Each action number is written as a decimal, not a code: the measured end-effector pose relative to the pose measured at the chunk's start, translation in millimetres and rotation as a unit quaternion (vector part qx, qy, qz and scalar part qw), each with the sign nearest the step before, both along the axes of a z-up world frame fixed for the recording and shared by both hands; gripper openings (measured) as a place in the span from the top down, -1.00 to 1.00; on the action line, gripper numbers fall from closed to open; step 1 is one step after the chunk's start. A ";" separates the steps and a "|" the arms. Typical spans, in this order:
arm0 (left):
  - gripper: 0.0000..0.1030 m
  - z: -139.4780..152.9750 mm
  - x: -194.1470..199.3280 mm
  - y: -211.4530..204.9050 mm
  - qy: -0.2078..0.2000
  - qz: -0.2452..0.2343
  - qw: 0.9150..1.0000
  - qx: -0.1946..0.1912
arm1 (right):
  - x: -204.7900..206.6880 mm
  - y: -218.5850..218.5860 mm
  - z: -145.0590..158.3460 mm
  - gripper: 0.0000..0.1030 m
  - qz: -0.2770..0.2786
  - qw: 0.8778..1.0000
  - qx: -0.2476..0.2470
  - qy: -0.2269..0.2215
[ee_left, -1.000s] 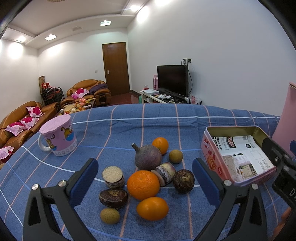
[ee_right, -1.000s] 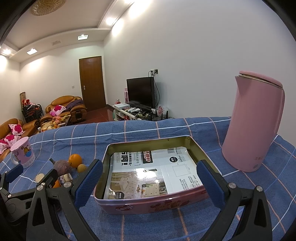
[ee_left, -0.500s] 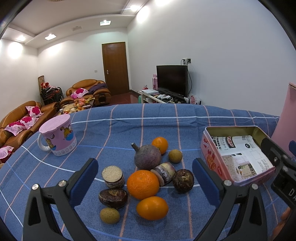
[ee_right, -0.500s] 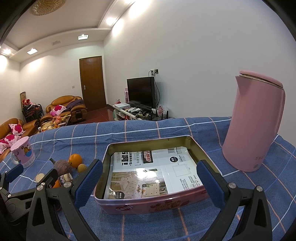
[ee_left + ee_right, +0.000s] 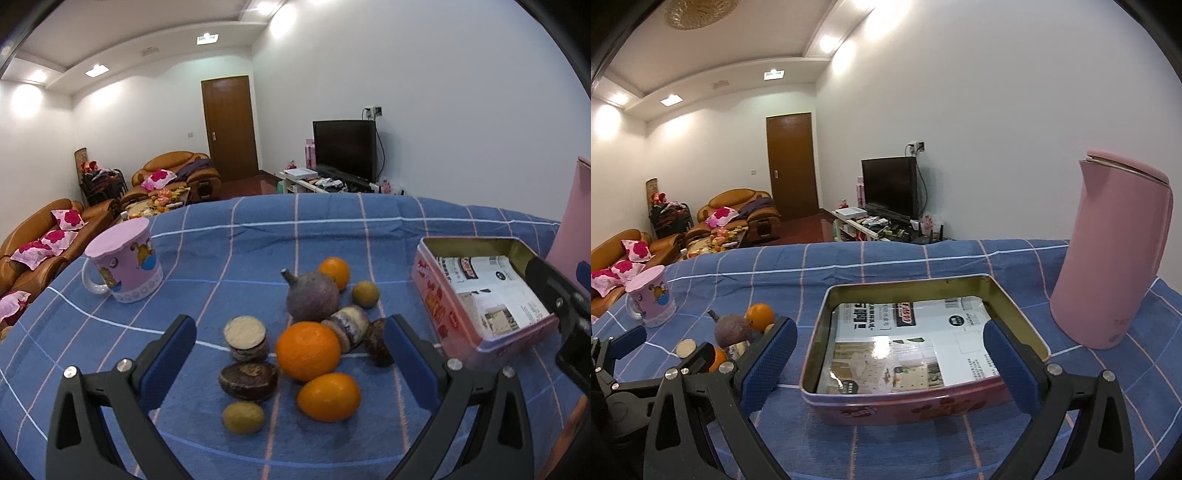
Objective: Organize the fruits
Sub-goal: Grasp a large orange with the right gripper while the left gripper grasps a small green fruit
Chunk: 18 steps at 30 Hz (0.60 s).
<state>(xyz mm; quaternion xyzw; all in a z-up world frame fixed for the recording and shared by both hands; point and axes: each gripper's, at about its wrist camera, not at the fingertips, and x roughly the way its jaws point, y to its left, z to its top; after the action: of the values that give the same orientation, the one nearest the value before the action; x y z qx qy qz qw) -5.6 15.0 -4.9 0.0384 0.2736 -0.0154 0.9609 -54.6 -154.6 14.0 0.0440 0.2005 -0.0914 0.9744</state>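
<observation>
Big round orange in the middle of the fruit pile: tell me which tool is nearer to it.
Left. The left tool is open around the big round orange; the right tool frames the pink rectangular tin beside the pile.

Adjacent low views, shared tin (image 5: 480,295)

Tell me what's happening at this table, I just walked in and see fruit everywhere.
A person holds a gripper in each hand and is about to sort fruit. The left gripper hangs open over a loose pile on the blue cloth: a big orange, a purple fruit and smaller pieces. The right gripper is open above the pink tin, which holds only a printed sheet. Nothing is gripped yet. A pink mug and pink kettle stand by.
</observation>
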 end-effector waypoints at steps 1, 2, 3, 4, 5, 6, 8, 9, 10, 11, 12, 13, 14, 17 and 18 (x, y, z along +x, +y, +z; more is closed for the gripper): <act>-1.00 0.1 0.4 2.9 0.000 0.002 1.000 0.003 | 0.2 0.7 -0.3 -0.96 0.004 1.000 -0.001 -0.001; -1.00 0.3 1.0 6.0 0.001 0.003 1.000 0.006 | -0.4 3.1 0.1 -0.95 0.007 1.000 -0.003 -0.002; -1.00 0.3 2.5 9.0 0.004 0.000 1.000 0.010 | -1.3 4.9 0.5 -0.88 0.012 1.000 -0.004 -0.003; -1.00 0.0 3.9 13.3 0.006 -0.001 1.000 0.013 | -1.2 6.5 0.4 -0.79 0.017 1.000 -0.006 -0.004; -1.00 0.4 4.7 18.5 0.007 0.003 1.000 0.015 | -1.7 8.4 0.5 -0.75 0.022 1.000 -0.006 -0.003; -1.00 0.4 6.0 26.4 0.009 0.011 1.000 0.015 | -1.0 9.7 0.0 -0.71 0.027 1.000 -0.007 -0.001; -1.00 0.1 8.9 44.2 0.015 0.022 1.000 0.008 | 0.5 12.1 -0.9 -0.63 0.037 0.999 -0.006 0.006; -1.00 -0.3 10.1 55.4 0.019 0.025 1.000 0.000 | 1.3 13.5 -1.7 -0.43 0.045 0.999 -0.004 0.008; -1.00 -0.2 11.0 64.0 0.022 0.028 0.999 -0.004 | 2.4 15.6 -2.8 -0.21 0.054 0.998 -0.004 0.013; -1.00 -0.2 11.9 73.7 0.024 0.033 0.999 -0.006 | 3.5 18.7 -3.9 -0.14 0.062 0.998 -0.003 0.019; -1.00 -0.3 12.6 82.0 0.025 0.038 0.999 -0.006 | 5.4 20.5 -5.6 -0.10 0.071 0.997 0.001 0.026; -1.00 -0.6 13.3 88.4 0.025 0.042 0.999 -0.004 | 7.3 22.6 -7.5 -0.10 0.085 0.996 0.008 0.033; -1.00 -1.2 13.6 94.7 0.026 0.044 0.999 -0.002 | 8.0 24.5 -8.0 -0.10 0.095 0.995 0.013 0.037; -1.00 -3.1 16.1 110.0 0.032 0.056 0.998 0.005 | 11.3 35.3 -10.4 -0.10 0.142 0.988 0.037 0.051; -1.00 -3.9 17.1 113.8 0.035 0.057 0.998 0.004 | 13.7 41.1 -12.8 -0.10 0.163 0.983 0.050 0.063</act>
<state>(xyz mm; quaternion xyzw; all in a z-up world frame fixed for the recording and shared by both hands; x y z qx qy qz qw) 11.4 128.8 -8.7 0.0257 0.3092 0.0388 0.9499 -40.8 -113.6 1.2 0.0532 0.2706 0.0763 0.9582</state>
